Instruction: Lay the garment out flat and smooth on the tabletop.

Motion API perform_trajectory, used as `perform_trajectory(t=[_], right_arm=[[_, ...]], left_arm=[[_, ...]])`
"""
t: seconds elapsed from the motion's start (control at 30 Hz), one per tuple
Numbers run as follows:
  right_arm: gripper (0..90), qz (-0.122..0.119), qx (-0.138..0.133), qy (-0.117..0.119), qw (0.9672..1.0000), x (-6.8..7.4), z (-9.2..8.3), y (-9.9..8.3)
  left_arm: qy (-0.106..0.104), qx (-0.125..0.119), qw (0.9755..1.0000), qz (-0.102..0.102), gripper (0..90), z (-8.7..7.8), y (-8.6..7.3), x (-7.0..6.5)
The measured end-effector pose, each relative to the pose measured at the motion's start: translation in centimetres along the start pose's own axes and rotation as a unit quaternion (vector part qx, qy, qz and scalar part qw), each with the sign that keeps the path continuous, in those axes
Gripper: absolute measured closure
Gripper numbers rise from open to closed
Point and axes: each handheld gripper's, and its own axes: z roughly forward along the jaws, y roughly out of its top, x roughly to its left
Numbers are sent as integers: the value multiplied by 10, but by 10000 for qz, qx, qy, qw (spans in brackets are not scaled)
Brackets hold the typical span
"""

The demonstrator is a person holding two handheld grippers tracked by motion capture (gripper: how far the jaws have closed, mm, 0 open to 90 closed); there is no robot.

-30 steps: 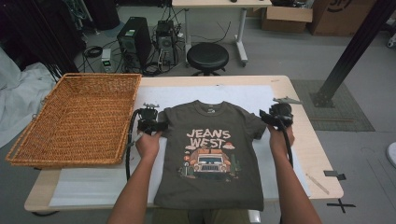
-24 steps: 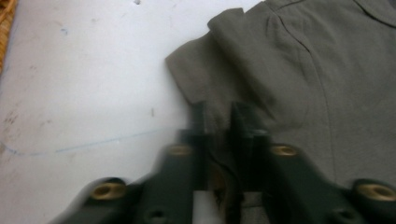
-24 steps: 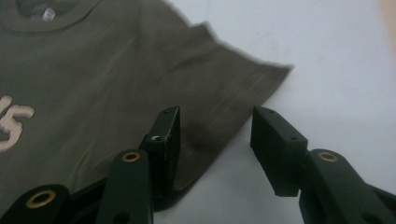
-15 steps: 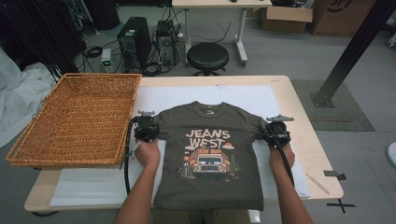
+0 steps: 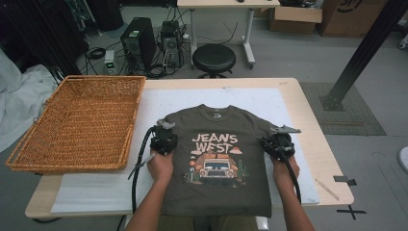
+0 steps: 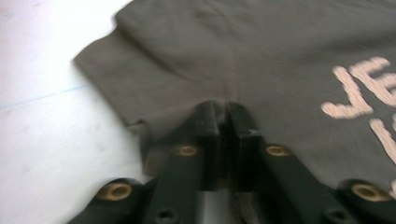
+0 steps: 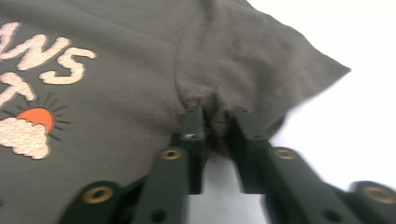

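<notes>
A dark olive T-shirt [image 5: 216, 159] lies flat, front up, on a white sheet [image 5: 96, 192] that covers most of the table [image 5: 308, 120], its collar pointing away from the person and its hem reaching the near edge. The chest carries the pale words "JEANS WEST" [image 5: 215, 142] above a print of an orange off-road car [image 5: 215, 169]. Both short sleeves are spread out to the sides.

The left claw [image 5: 163, 136] sits at the shirt's left side where sleeve meets body; in the left gripper view [image 6: 222, 108] its two black jaws have just been closing and now stand nearly together, pinching a small ridge of the olive cloth between their tips. The sleeve [image 6: 135, 79] fans out beyond them onto the white sheet.

The right claw [image 5: 275, 139] sits at the matching spot on the shirt's right side. In the right gripper view [image 7: 215, 112] its jaws have likewise been closing and are clamped on a bunched fold of fabric at the underarm seam, with the right sleeve [image 7: 280, 65] spreading past them.

The person's left hand [image 5: 161, 166] and right hand [image 5: 285, 166] rest on the shirt's edges behind the claws, forearms coming in from the near side, a black cable [image 5: 137, 168] trailing from the left one.

Just left of the shirt, a large empty wicker basket [image 5: 77, 125] stands on the table's left end, overhanging it slightly. Behind the table a black round stool [image 5: 213, 58] and computer towers [image 5: 139, 43] stand on the floor
</notes>
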Motion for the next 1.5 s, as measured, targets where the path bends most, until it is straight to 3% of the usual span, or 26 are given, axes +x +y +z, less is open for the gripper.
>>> perform_trajectory(t=[0.07,0.13,0.23,0.3,0.37,0.43,0.53,0.6,0.7,0.77,0.83,0.93,1.03,1.1,1.23,1.33,1.37,1.43,1.5], right_arm=[[770,-60,-56,-45,10000,1,1,-1],[598,28,-152,85,9998,0,-1,-1],[591,317,-362,285,9984,-6,-12,-3],[588,405,-458,644,9960,-4,-18,-5],[606,237,-386,849,9954,4,-22,-7],[635,156,-251,1102,9935,13,-19,-10],[781,-198,-7,724,9972,21,-12,-15],[825,4,-51,536,9985,19,-15,-18],[735,167,-79,391,9991,15,-25,-24],[667,260,-319,402,9983,7,-31,-30],[579,438,-614,264,9968,-4,-38,-33],[540,739,-888,318,9928,-20,-47,-35],[556,870,-888,351,9916,-31,-46,-32],[503,979,-912,285,9906,-35,-46,-32],[361,919,-1064,113,9900,-39,-49,-35],[171,939,-1169,-74,9887,-43,-51,-34],[162,984,-1226,-121,9875,-44,-52,-33],[193,951,-1298,1,9870,-46,-54,-32],[198,842,-1272,95,9883,-45,-54,-31]], left_arm=[[192,-58,9998,-28,881,-3,-4,0],[255,-160,9995,-79,882,-6,-10,4],[170,-205,9995,-143,873,-10,-14,12],[164,-253,9991,-307,797,-11,-15,13],[101,-339,9981,-509,704,-15,-17,16],[44,-460,9973,-568,618,-19,-18,18],[-45,-668,9961,-579,528,-28,-19,21],[-142,-832,9946,-596,471,-33,-20,24],[-334,-943,9925,-700,395,-39,-21,29],[-562,-972,9906,-778,326,-42,-21,32],[-722,-1072,9889,-737,256,-46,-21,34],[-779,-1202,9879,-595,147,-53,-22,35],[-802,-1214,9883,-452,153,-55,-24,35],[-889,-1219,9877,-409,154,-56,-24,35],[-911,-1246,9875,-324,154,-57,-21,35],[-928,-1320,9862,-361,155,-59,-21,35],[-935,-1334,9859,-371,156,-60,-20,36],[-929,-1337,9860,-368,157,-60,-19,36],[-810,-1258,9886,-180,181,-55,-15,37]])
